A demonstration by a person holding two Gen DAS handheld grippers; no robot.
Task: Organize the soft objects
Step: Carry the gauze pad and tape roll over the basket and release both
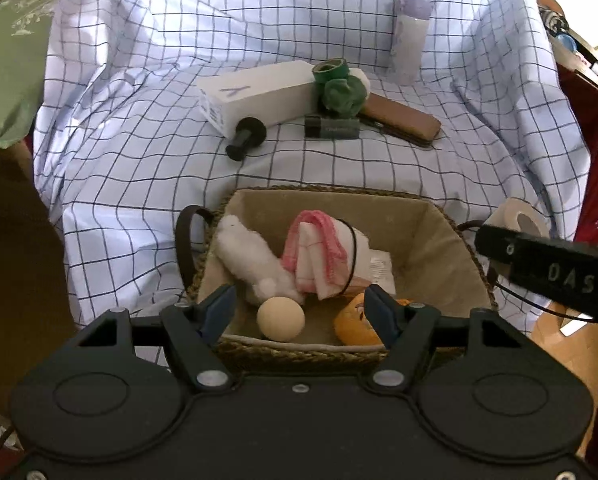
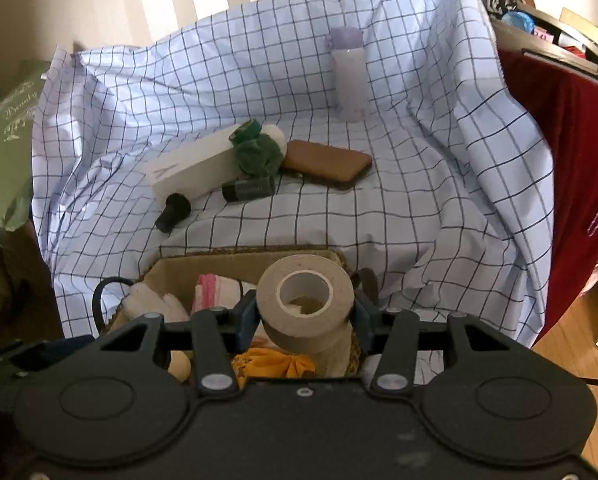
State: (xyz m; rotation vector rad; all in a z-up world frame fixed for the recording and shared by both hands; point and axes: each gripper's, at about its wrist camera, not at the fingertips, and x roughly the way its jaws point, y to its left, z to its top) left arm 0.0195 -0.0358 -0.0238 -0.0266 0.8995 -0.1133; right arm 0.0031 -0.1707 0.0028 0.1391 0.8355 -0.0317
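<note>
A woven basket (image 1: 451, 240) sits on the checked cloth and holds a white plush toy (image 1: 251, 256), a pink-and-white folded cloth (image 1: 319, 252), a cream ball (image 1: 281, 319) and a yellow soft toy (image 1: 355, 324). My left gripper (image 1: 301, 314) is open and empty above the basket's near rim. My right gripper (image 2: 305, 316) is shut on a beige tape roll (image 2: 305, 300) and holds it over the basket's right side (image 2: 171, 268); the roll also shows in the left wrist view (image 1: 519, 216). A green soft object (image 1: 341, 94) lies farther back.
On the cloth behind the basket lie a white box (image 1: 259, 96), a black cylinder (image 1: 247, 136), a dark small tube (image 1: 331, 128), a brown case (image 1: 399, 118) and a green tape roll (image 1: 329, 68). A pale bottle (image 1: 409, 36) stands at the back. A red cloth (image 2: 571, 168) hangs at right.
</note>
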